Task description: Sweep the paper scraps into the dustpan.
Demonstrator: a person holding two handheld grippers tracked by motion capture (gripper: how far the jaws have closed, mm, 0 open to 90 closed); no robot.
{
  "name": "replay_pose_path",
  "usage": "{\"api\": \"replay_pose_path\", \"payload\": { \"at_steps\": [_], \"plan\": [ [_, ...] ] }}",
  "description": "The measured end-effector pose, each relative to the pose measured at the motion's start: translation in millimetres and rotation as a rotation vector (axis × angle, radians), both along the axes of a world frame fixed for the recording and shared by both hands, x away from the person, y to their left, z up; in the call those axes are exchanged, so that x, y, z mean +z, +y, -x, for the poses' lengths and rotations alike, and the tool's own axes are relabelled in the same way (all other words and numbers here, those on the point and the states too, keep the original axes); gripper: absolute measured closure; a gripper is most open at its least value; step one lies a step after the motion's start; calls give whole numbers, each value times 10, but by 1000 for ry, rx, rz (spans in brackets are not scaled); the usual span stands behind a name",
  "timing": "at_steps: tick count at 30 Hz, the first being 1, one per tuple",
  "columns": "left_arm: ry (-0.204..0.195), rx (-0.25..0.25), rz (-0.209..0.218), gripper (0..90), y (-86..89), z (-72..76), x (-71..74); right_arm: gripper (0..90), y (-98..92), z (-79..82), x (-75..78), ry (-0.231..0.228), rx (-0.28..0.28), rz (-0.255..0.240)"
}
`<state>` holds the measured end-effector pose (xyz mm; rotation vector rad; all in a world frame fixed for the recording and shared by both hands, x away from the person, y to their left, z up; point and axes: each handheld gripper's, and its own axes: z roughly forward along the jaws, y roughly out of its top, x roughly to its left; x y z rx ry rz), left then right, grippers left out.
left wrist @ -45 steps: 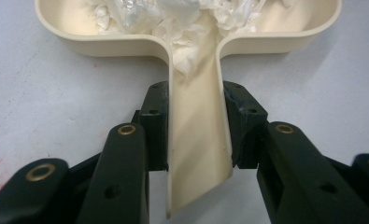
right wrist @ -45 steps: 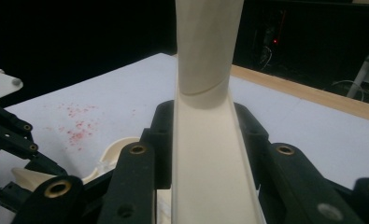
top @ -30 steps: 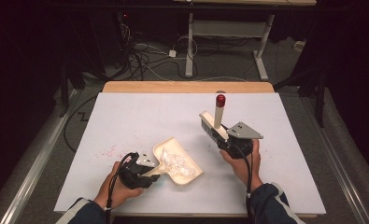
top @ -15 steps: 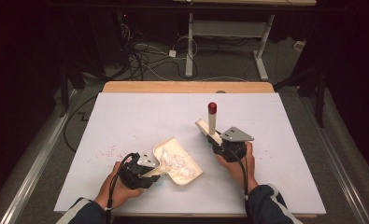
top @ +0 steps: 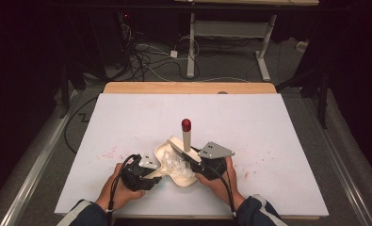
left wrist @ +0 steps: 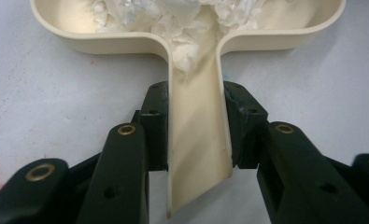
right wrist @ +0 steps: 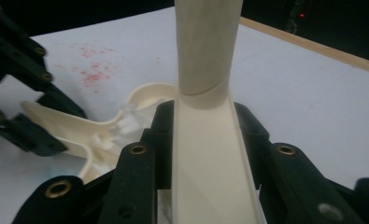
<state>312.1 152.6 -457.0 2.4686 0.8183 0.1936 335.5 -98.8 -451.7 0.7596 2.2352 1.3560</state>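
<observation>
A cream dustpan-shaped tray (top: 167, 149) lies on the white table near the front edge, with crumpled white material (top: 175, 163) in it. My left gripper (top: 156, 170) is shut on the tray's flat handle (left wrist: 198, 135); its pads press both sides, and the white material (left wrist: 182, 18) is piled where handle meets pan. My right gripper (top: 193, 157) is shut on a cream tool (right wrist: 210, 154) that stands upright with a red cap (top: 186, 125) on top. This tool's lower end is over the tray's right part. The right gripper view also shows the tray (right wrist: 79, 130) and the left gripper (right wrist: 28, 70).
Red specks (top: 109, 151) dot the white tabletop (top: 268, 122) left of the tray, with more to the right of my right hand. A wooden strip (top: 188, 87) runs along the far edge. Cables (top: 146, 61) and desk legs stand on the dark floor behind.
My right gripper has carried the red-capped tool left and slightly down, from the table's right half to directly over the tray. The left gripper and the tray have stayed put.
</observation>
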Motion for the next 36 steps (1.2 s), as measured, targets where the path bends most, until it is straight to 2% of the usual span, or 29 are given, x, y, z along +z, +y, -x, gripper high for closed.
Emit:
{"api": "replay_pose_path", "payload": {
  "at_steps": [2, 5, 9, 19, 25, 30, 36],
  "plan": [
    [1, -2, 0, 629, 1, -3, -1, 674, 36, 36, 20, 5, 14, -3],
    [0, -1, 2, 628, 2, -3, 3, 674, 62, 73, 42, -29, 16, 25],
    [1, -1, 1, 629, 2, -7, 1, 674, -5, 59, 118, -39, -8, -10],
    [3, -1, -1, 629, 5, -17, -7, 674, -333, -29, 372, -62, -73, -94],
    [7, -1, 0, 629, 7, -19, -16, 674, -555, -65, 474, -82, -112, -84],
    [7, -2, -3, 629, 5, -20, -20, 674, -709, -146, 458, -93, -171, -58],
    [10, -3, -6, 629, 0, -26, -33, 674, -863, -321, 306, -87, -236, -33]
  ]
}}
